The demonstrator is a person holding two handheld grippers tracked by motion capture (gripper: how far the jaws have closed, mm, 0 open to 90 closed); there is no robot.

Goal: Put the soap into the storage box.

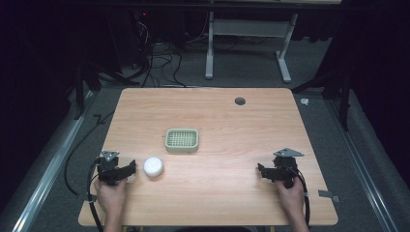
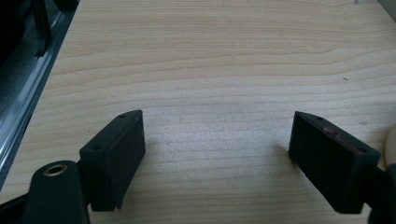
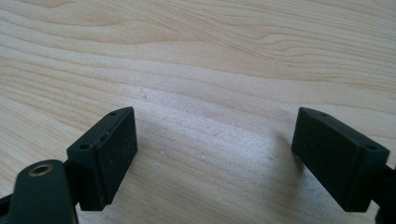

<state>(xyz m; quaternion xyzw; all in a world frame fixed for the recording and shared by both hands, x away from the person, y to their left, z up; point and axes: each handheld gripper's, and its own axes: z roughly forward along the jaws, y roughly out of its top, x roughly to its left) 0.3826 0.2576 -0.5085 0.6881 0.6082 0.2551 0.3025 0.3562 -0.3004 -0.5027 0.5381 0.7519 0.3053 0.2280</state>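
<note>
I'm working in what looks like a lab or recording booth: my wooden table [image 1: 212,111] stands on grey carpet, walled in by black curtains. Loose cables [image 1: 154,63] snake over the floor behind it, beside a white desk frame [image 1: 246,43].

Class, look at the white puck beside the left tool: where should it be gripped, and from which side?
Probably across its round side wall, coming from above. The white puck lies flat and low on the table, free all round, just right of the open left tool, so jaws could likely straddle its width.
</note>
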